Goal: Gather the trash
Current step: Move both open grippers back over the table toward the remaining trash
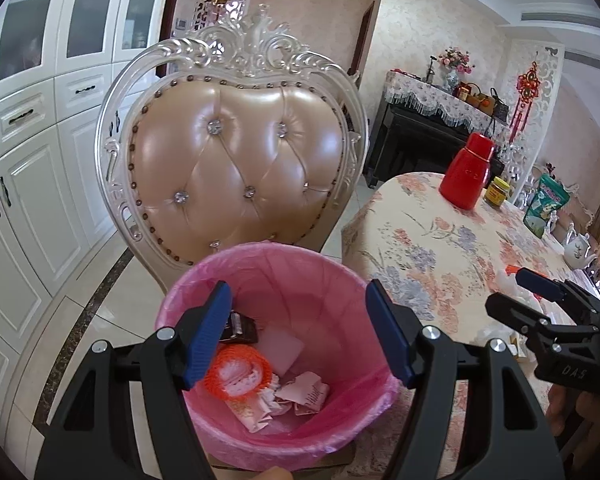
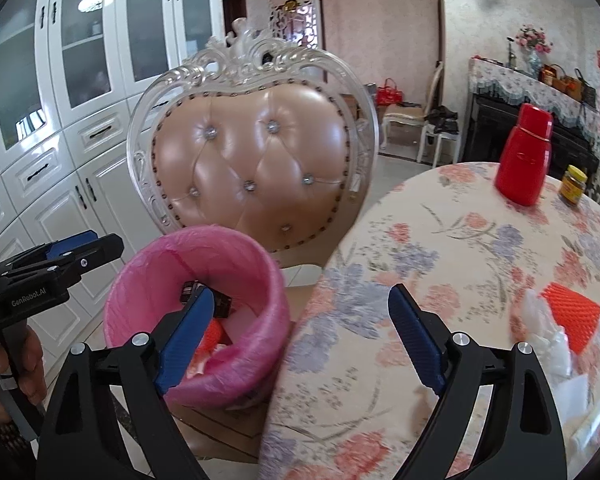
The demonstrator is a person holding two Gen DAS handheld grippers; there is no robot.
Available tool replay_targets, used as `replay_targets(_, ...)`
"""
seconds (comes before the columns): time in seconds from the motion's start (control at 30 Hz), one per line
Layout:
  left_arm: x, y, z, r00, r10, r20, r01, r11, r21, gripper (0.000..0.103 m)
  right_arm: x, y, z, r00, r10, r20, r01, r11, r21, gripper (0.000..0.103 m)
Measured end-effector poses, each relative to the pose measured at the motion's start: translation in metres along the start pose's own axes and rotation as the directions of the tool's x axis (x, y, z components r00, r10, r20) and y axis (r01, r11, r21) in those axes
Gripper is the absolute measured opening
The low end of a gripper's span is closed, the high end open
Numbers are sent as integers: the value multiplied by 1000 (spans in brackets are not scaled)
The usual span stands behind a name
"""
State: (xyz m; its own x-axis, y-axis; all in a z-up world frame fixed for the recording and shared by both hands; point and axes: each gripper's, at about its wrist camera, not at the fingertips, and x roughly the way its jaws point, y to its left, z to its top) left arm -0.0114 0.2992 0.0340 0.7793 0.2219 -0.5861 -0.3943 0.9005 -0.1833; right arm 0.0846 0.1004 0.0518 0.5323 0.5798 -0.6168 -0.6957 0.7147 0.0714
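A bin with a pink liner point(image 1: 332, 280) point(image 2: 260, 276) stands on a chair seat beside the table. Inside it lie an orange foam net point(image 1: 236, 372), crumpled paper point(image 1: 304, 392), a white sheet and a dark wrapper point(image 1: 240, 328). My left gripper point(image 1: 300, 332) hangs open over the bin with nothing between its blue fingers. My right gripper point(image 2: 302, 340) is open and empty over the table's edge, between the bin and the trash on the table. There an orange foam net point(image 2: 572, 316) lies on white plastic scraps point(image 2: 548, 340).
A padded chair back point(image 1: 236, 160) rises behind the bin. The round table has a floral cloth point(image 2: 460, 248) with a red flask point(image 2: 524, 160), a small jar point(image 2: 574, 186), a green packet point(image 1: 546, 204) and a teapot point(image 1: 578, 250). White cabinets line the left wall.
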Motion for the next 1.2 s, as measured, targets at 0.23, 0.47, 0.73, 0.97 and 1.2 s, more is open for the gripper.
replay_targets(0.23, 2, -27, -5, 1000, -30, -9, 30, 999, 25, 67, -22, -33, -14, 999, -50, 10, 49, 998, 37, 84)
replay_targets(0.47, 3, -63, -12, 998, -65, -22, 66, 996, 61, 68, -45, -70, -31, 995, -100, 16, 99, 992, 78, 84)
replay_targets(0.73, 6, -104, -17, 995, -97, -38, 100, 990, 104, 69, -69, -118, -53, 986, -164, 16, 160, 978, 135, 84)
replay_targets(0.97, 12, -143, -26, 990, -126, -62, 134, 980, 145, 69, -87, -161, -73, 978, -208, 9, 203, 960, 192, 84)
replay_targets(1.2, 22, -183, -38, 982, -166, -90, 180, 967, 183, 71, -98, -197, -94, 968, -249, -15, 245, 940, 237, 84)
